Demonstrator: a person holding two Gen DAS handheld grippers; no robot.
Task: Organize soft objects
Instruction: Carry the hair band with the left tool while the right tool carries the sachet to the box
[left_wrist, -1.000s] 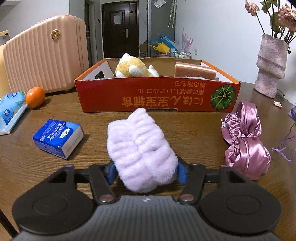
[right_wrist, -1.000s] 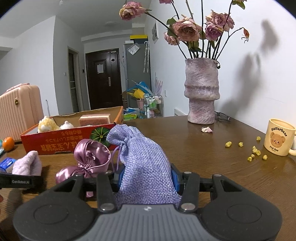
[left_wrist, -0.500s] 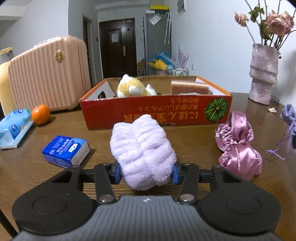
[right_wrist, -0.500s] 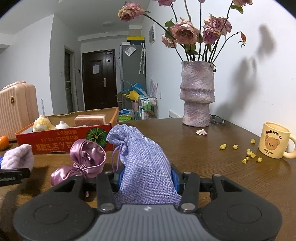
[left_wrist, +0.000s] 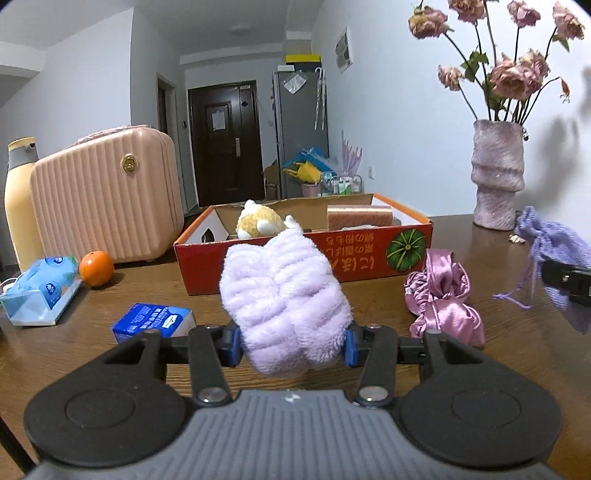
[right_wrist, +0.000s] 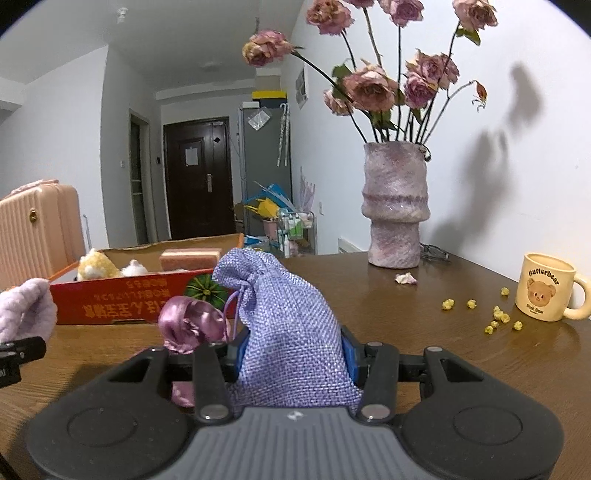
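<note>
My left gripper (left_wrist: 291, 347) is shut on a fluffy lilac headband (left_wrist: 284, 299), held above the wooden table. Behind it stands a red cardboard box (left_wrist: 295, 258) holding a yellow plush toy (left_wrist: 258, 223) and a pink sponge block (left_wrist: 358, 217). A pink satin pouch (left_wrist: 443, 295) lies on the table to the right. My right gripper (right_wrist: 293, 354) is shut on a purple woven drawstring bag (right_wrist: 288, 317), which also shows at the right edge of the left wrist view (left_wrist: 554, 243). The satin pouch (right_wrist: 192, 325) sits just left of the bag, with the box (right_wrist: 122, 299) beyond it.
On the left are a blue tissue pack (left_wrist: 151, 321), an orange (left_wrist: 96, 267), a wet-wipes pack (left_wrist: 40, 291), a pink suitcase (left_wrist: 103, 199) and a yellow bottle (left_wrist: 20, 199). A vase of roses (right_wrist: 395, 206), a bear mug (right_wrist: 546, 288) and yellow crumbs (right_wrist: 495, 317) stand right.
The left gripper squeezed in on the headband, lifted it off the table and tilted up, so the box now sits lower in view. The right gripper kept its grip on the bag.
</note>
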